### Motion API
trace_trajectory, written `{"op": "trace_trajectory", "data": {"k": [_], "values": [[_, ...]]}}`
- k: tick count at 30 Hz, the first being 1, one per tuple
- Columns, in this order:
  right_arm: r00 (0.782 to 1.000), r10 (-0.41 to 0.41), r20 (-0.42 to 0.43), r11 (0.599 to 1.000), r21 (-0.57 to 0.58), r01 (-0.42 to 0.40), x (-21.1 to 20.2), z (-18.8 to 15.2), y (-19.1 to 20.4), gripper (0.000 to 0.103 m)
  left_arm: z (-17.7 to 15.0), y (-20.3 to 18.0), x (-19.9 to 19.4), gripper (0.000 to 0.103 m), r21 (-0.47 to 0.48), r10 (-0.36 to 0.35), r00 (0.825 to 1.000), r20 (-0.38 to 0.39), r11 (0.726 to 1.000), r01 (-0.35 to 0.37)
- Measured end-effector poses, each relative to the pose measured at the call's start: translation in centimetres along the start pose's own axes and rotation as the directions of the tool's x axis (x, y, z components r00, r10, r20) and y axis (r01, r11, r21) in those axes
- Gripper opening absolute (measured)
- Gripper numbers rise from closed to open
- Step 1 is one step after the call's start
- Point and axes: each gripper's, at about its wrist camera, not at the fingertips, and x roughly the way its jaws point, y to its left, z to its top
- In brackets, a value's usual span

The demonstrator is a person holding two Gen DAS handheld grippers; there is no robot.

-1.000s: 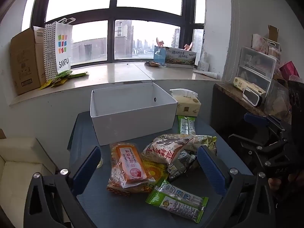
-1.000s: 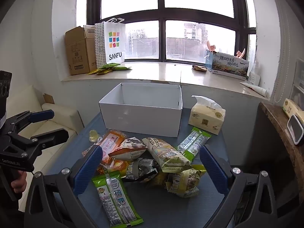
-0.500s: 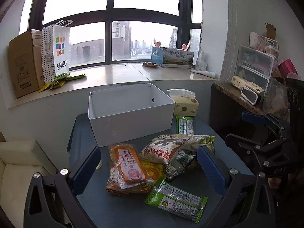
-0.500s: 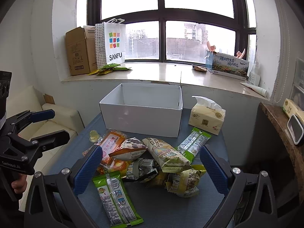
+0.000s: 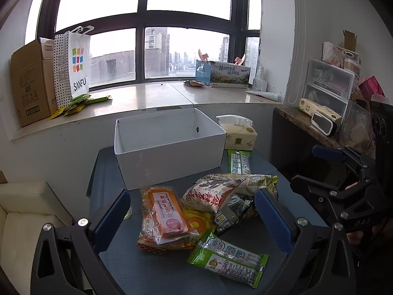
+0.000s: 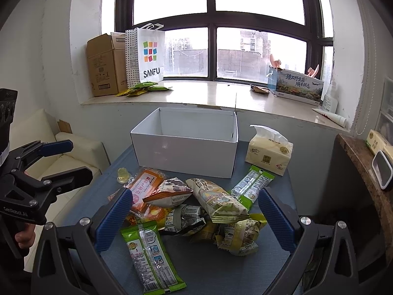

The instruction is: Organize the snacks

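The left gripper [image 5: 192, 211] is being held spread wide, gripping nothing, above the snack pile [image 5: 208, 206] on the dark table [image 5: 172, 275]. The orange packet [image 5: 167, 211] is lying between its fingers, toward 11 o'clock. The right gripper [image 6: 194, 211] is likewise being held spread and empty, with a green packet [image 6: 151, 255] lying at 7 o'clock. The white box [image 6: 186, 154] is standing at 12 o'clock beyond the pile, with a tissue pack [image 6: 269, 152] beside it at 2 o'clock.

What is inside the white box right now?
Nothing visible: the white box shows only bare inner walls in both views. Its near wall hides the floor close to the cameras, so something flat lying there cannot be ruled out. All snacks lie outside.
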Motion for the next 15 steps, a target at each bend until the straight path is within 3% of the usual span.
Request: {"op": "trace_trajectory", "data": {"k": [15], "values": [[1.0,-0.004,-0.007,1.0,0.001,0.004,0.23,-0.15,-0.07,0.103,-0.14,0.02,-0.04,0.103,0.004,-0.002,1.0,0.0,1.0,0.002]]}}
